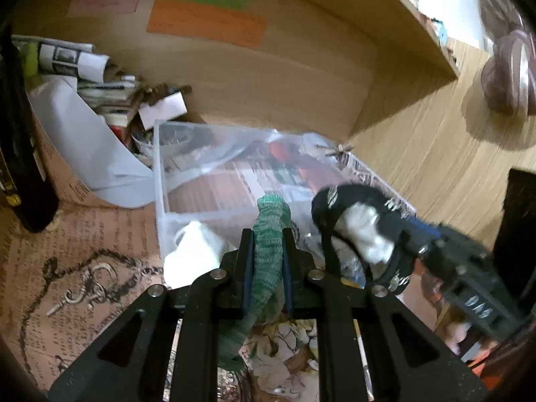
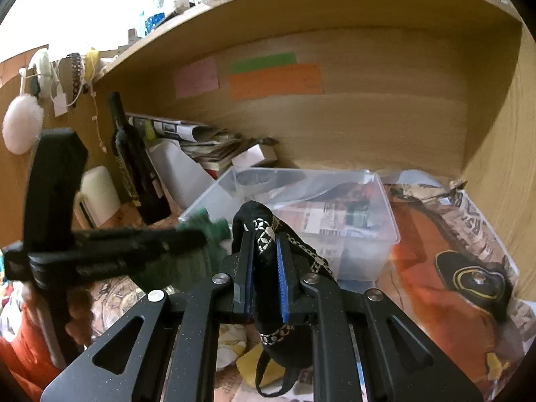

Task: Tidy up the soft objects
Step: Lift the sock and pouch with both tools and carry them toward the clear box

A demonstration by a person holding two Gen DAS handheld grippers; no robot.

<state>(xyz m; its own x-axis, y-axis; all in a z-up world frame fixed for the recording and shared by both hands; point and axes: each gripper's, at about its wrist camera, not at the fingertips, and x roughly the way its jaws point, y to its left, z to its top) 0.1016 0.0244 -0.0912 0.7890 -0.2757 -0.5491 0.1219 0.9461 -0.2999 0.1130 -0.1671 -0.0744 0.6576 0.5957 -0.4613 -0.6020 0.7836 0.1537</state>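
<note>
Wood-grain panels [image 2: 368, 127] form the alcove that fills the upper half of both views, with pink, green and orange paper strips [image 2: 276, 80] stuck on the back wall. Printed newspaper [image 2: 445, 234] covers the floor of the alcove at lower right in the right wrist view. On it, at frame centre, stands a clear plastic bin [image 2: 385, 207]; its near rim lies just beyond both sets of fingertips. Left of the bin, a box of rolled papers [image 1: 93, 77] and a dark bottle [image 2: 134, 160] stand against the wall.

The left gripper [image 1: 268, 244] reaches up from the bottom centre of its own view, pointing down and forward toward the bin, and is clenched on a green sock [image 1: 269, 251]. The sock's top pokes up past the fingertips, over the bin's near wall; the rest hangs down between the arms of the tool.

The right gripper [image 2: 266, 251] points the same way from the bottom of its view and is clenched on a black sock [image 2: 264, 221] with a pale woven pattern. That sock bulges above the tips, level with the bin's near edge, and its tail droops below the jaws.

In the left view the black sock shows a white patch [image 1: 368, 234] at centre right. A small white cloth [image 1: 194, 254] lies at the bin's near left corner.
</note>
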